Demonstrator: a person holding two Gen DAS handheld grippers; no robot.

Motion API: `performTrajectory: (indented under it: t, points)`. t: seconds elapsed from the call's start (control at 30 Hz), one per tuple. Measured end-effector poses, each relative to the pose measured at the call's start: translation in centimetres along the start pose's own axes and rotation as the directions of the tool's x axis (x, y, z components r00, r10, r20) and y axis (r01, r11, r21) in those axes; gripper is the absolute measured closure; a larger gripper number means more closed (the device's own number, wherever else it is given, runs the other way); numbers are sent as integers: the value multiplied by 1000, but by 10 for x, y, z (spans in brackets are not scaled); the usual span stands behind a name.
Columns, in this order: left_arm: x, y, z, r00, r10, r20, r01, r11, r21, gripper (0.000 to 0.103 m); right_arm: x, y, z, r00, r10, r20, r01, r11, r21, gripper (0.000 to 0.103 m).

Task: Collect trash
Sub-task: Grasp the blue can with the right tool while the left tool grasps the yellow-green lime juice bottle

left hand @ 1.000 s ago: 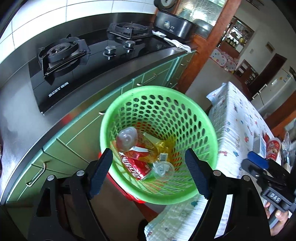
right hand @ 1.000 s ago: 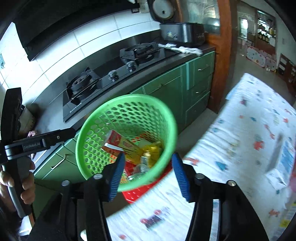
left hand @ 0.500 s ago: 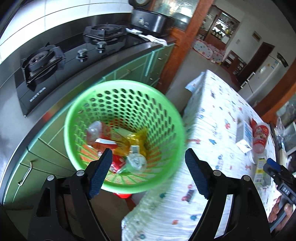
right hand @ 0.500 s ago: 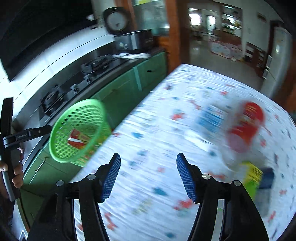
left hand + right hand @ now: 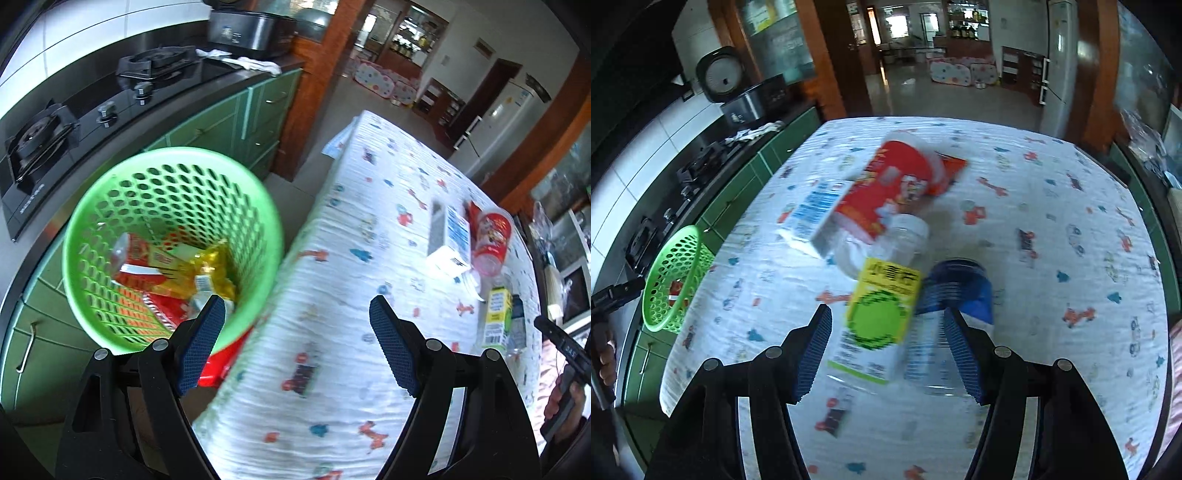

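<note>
A green perforated basket (image 5: 110,206) holds red and yellow wrappers and stands beside the table's left edge; it also shows small in the right wrist view (image 5: 670,284). My left gripper (image 5: 295,332) is open and empty, hovering over the table edge next to the basket. My right gripper (image 5: 886,343) is open and empty, just in front of a yellow-green carton (image 5: 879,317) and a blue-labelled clear bottle (image 5: 955,295). Behind them lie a red cup (image 5: 886,192), a clear jar (image 5: 897,240) and a white-and-blue carton (image 5: 809,210).
The table wears a white cloth with cartoon prints (image 5: 1052,206). A black gas hob (image 5: 74,114) sits on a counter with green cabinets (image 5: 221,125) at the left. A red stool (image 5: 221,358) shows under the basket. An open floor (image 5: 942,92) lies beyond the table.
Both grippers have swung away from the basket toward the table. The right gripper now faces the pile of trash close up; the left view now shows basket and table together.
</note>
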State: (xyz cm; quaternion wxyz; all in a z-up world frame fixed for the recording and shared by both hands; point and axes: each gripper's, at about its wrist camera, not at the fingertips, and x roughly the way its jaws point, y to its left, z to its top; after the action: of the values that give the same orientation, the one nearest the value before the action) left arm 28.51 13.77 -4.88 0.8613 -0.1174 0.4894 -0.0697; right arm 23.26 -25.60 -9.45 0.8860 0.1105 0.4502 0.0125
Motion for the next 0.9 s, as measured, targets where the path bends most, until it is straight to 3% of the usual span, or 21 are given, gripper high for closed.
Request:
performTrajectory:
  t: [0.17,0.43,0.67,0.9]
  points:
    - [8,-28,-5,999,-35,-15,36,999,24,23,6,-30,1,1000,-2,-13,3,999,35,42]
    - [21,-93,-16,991,-122,-57,128,985,114,23,28,-67,-1,995,88,-55,-81,990,118,42]
    - [36,-153,-27,974,-197,-109,215,957,192,23,48,-87,-1,974,202,-100,-181,966,184,42]
    - [58,-194,-35,956,-245,-163,275,941,199,23,61,-91,5,959,245,-139,-220,960,175,41]
